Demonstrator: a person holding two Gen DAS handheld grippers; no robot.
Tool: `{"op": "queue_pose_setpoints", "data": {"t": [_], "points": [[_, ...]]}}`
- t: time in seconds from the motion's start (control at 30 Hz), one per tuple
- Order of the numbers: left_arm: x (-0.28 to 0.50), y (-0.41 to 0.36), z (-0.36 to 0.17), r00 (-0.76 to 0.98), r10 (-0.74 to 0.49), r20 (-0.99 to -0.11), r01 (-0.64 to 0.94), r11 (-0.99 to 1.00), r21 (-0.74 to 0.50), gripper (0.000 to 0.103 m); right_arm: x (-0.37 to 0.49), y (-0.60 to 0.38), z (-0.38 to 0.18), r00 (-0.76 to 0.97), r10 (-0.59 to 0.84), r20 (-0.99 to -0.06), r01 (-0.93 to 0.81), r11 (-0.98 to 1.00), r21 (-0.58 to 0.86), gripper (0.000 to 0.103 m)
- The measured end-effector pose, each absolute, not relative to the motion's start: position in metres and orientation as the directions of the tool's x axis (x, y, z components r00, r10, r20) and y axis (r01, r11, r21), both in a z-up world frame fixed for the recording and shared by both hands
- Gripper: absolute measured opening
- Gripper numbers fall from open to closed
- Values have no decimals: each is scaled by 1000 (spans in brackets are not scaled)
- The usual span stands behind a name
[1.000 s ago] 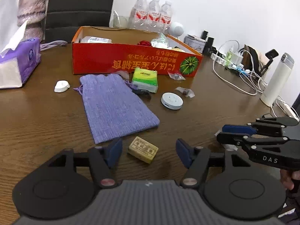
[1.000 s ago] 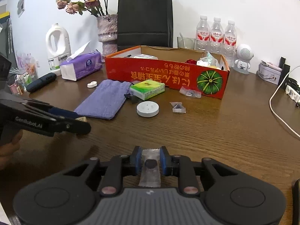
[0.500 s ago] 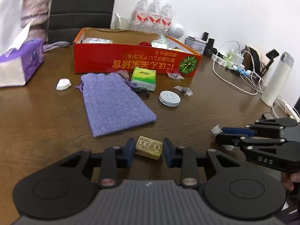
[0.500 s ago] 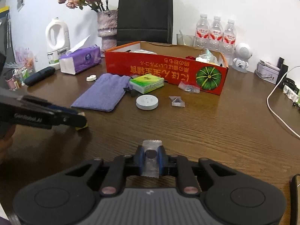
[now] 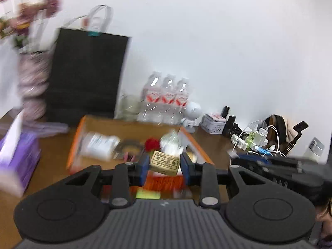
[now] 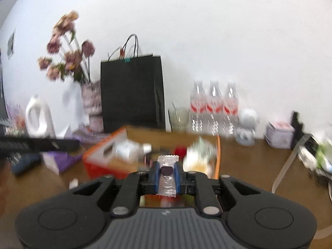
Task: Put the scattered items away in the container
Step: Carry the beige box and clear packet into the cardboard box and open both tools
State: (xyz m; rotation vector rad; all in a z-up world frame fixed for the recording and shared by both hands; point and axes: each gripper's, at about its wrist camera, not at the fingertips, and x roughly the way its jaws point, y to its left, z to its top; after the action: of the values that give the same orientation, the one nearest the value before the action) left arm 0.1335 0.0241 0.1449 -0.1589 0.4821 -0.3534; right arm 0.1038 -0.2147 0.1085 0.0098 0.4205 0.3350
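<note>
My left gripper is shut on a small yellow-tan block with printed characters and holds it in the air over the near wall of the orange cardboard box. My right gripper is shut on a clear wrapped candy with a dark centre, also raised in front of the same box. The box holds a white packet, a red item and crumpled wrappers. The right gripper shows at the right of the left wrist view. Both views are blurred.
A black paper bag, a flower vase, three water bottles and a white robot figure stand behind the box. A purple tissue box is left. Cables and a power strip lie right. A white jug stands far left.
Both grippers have lifted off the table with their items and moved forward to the box. The left gripper closed on the yellow block a moment ago; the views tilted up.
</note>
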Motion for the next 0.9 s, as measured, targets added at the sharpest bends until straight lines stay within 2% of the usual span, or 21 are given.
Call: {"op": "queue_pose_setpoints", "data": {"t": [0.1, 0.2, 0.3, 0.4, 0.57, 0.67, 0.77, 0.8, 0.9], "points": [[205, 1, 140, 765, -379, -521, 298, 925, -237, 33, 188, -214, 119, 783, 358, -509, -332, 932, 146, 14], [264, -16, 110, 711, -306, -633, 229, 952, -203, 32, 264, -207, 100, 650, 386, -654, -322, 920, 224, 13], [301, -15, 72, 642, -279, -714, 154, 959, -236, 33, 314, -191, 69, 565, 323, -760, -277, 941, 194, 13], [317, -10, 43, 595, -299, -746, 107, 949, -295, 34, 336, -182, 40, 509, 273, -816, -254, 954, 161, 16], [324, -4, 31, 574, -319, -754, 96, 941, -325, 34, 342, -182, 9, 488, 288, -824, -255, 950, 180, 16], [322, 2, 36, 568, -358, -741, 100, 924, -370, 35, 339, -187, 8, 526, 327, -785, -264, 940, 214, 22], [311, 12, 54, 605, -396, -691, 120, 903, -413, 43, 336, -192, 10, 551, 368, -749, -276, 927, 253, 37], [303, 17, 64, 628, -413, -660, 147, 895, -420, 50, 337, -193, 13, 565, 357, -744, -265, 932, 246, 41], [279, 34, 86, 700, -381, -604, 189, 914, -357, 60, 328, -190, 25, 592, 352, -725, -255, 935, 246, 55]]}}
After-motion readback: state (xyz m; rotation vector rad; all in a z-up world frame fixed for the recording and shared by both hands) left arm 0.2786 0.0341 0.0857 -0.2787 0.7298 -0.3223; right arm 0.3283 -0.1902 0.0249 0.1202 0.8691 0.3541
